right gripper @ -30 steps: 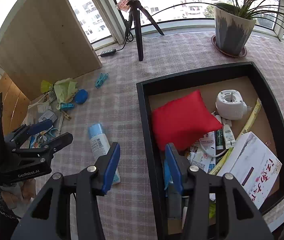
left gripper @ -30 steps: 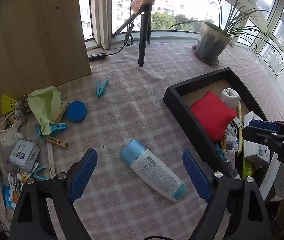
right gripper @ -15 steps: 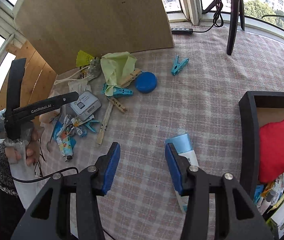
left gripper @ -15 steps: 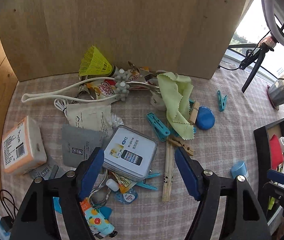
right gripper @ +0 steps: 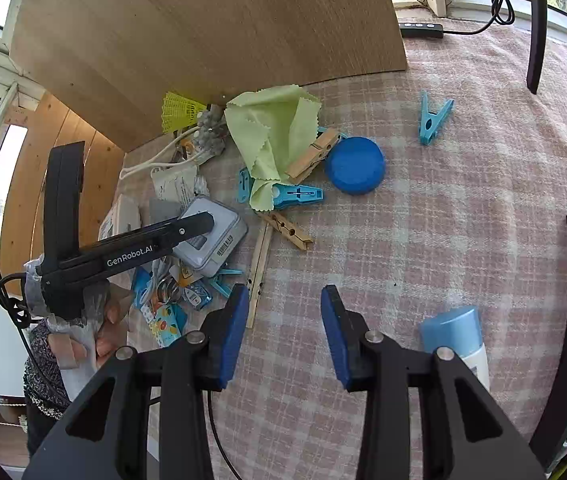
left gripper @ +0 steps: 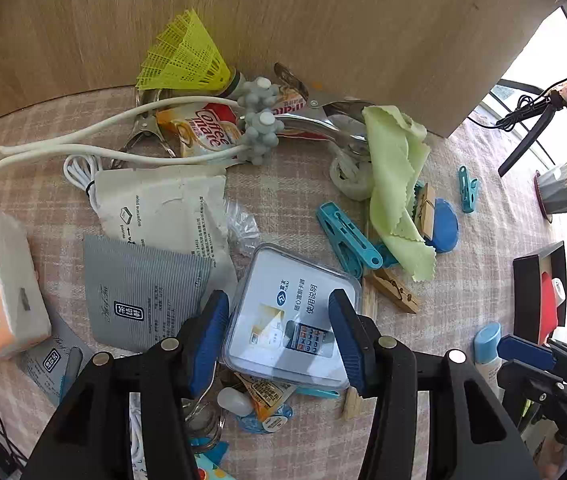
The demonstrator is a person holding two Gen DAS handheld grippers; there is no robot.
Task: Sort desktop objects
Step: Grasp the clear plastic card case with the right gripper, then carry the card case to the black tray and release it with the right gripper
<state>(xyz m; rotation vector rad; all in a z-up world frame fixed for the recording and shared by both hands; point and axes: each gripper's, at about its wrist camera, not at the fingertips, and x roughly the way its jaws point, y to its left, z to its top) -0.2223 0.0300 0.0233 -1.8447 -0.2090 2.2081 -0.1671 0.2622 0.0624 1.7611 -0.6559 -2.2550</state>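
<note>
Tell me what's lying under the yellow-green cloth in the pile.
The cloth drapes over a wooden clothespin and blue plastic clips, whose ends poke out. In the left wrist view it also covers the end of metal tongs. Anything fully beneath is hidden.

Black tongs [left gripper: 279, 338], blue pads [left gripper: 208, 338], silver screws.

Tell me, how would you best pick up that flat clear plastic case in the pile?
Probably by its two long side edges, coming from above: the clear case lies flat on the clutter, and the open left gripper already straddles it, one finger at each side.
</note>
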